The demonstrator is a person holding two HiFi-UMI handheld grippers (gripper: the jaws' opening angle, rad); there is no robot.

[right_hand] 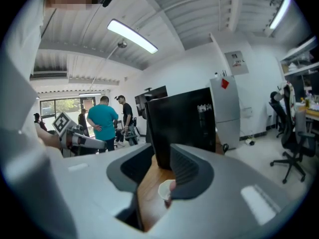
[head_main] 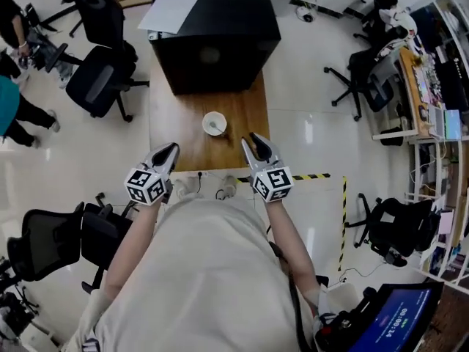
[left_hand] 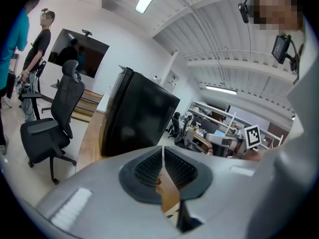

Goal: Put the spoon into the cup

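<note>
A white cup (head_main: 214,123) stands on the wooden table (head_main: 176,116), near its front edge, and a pale spoon-like shape seems to lie inside it. Both grippers hover at that front edge, short of the cup. My left gripper (head_main: 174,147) is to the cup's lower left, its jaws closed together with nothing between them (left_hand: 163,153). My right gripper (head_main: 251,138) is to the cup's lower right, with a gap between its jaws and nothing in it (right_hand: 160,151). In the right gripper view the cup (right_hand: 164,189) peeks out beside the right jaw, low on the table.
A large black box (head_main: 212,31) fills the table's far end, with a white sheet (head_main: 170,9) on top. Office chairs (head_main: 99,79) stand to the left and right. Yellow-black tape (head_main: 315,176) marks the floor. People stand at the far left.
</note>
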